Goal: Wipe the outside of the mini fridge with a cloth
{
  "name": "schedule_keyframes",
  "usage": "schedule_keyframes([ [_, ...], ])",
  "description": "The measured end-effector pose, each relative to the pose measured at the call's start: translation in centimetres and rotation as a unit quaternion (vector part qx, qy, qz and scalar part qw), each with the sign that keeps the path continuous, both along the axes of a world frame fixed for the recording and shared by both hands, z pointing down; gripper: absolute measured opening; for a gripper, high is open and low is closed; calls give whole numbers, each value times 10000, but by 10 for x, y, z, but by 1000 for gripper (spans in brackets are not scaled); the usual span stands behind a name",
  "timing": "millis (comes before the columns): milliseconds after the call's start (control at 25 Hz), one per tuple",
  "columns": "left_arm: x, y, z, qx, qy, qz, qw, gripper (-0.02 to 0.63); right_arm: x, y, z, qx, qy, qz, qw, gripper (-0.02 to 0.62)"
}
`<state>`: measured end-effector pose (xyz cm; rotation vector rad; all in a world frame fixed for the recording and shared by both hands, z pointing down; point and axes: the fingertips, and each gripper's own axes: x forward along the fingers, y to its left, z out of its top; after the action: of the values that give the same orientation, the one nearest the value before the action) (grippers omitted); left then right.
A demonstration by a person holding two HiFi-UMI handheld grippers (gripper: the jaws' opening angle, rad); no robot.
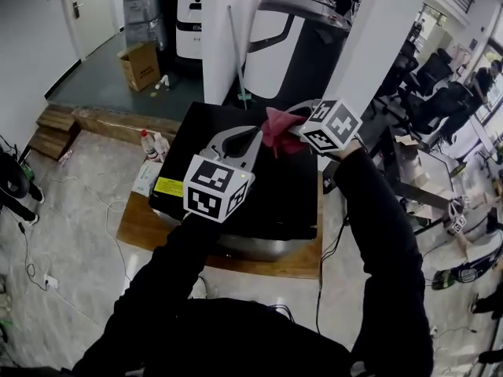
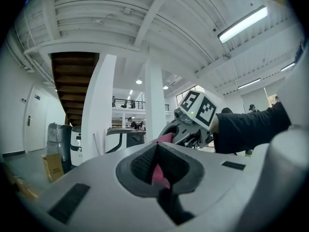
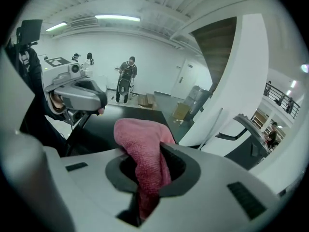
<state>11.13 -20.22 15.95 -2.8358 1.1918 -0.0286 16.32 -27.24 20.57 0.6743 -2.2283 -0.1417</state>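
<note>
The person's two black sleeves reached forward from the near edge of the head view. The left claw (image 1: 253, 138) was clenched on a thin strip of the pink cloth (image 1: 275, 130). Its own view showed the jaws meeting at their tips, with that strip hanging in the hollow behind them. Its marker cube (image 1: 218, 188) sat nearer, over the middle of the fridge (image 1: 275, 199).

Just right of it, the right claw (image 3: 147, 153) was grasping the bulk of the cloth. The cloth bunched up out of the jaws and folded over their tips. So both claws held the one cloth between them, over the far part of the fridge's black top. Whether it touched that top could not be told.

The fridge stood on a wooden board (image 1: 141, 226) on the grey floor, with a yellow label (image 1: 168, 187) at its left edge. A thin cable (image 1: 86, 210) trailed over the floor left of the board.

Beyond the board's far left corner stood a small bottle (image 1: 146, 142) with a red cap. Farther left were wooden steps (image 1: 51, 128).

Farther still, a white pillar (image 1: 232, 30) rose behind the fridge. A cardboard box (image 1: 140, 64) sat on the raised floor to the pillar's left. In the right claw's view a person (image 3: 126, 79) stood well away across the room.
</note>
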Motion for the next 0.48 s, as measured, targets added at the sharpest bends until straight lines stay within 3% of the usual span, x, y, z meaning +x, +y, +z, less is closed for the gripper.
schedule_keyframes([
  [320, 40, -21, 28, -302, -29, -6, 9995, 6, 47, -79, 71, -672, 359, 448, 9961, 52],
  [480, 44, -23, 35, -316, -132, -58, 9994, 6, 60, -103, 98, -669, 365, 621, 9952, 52],
])
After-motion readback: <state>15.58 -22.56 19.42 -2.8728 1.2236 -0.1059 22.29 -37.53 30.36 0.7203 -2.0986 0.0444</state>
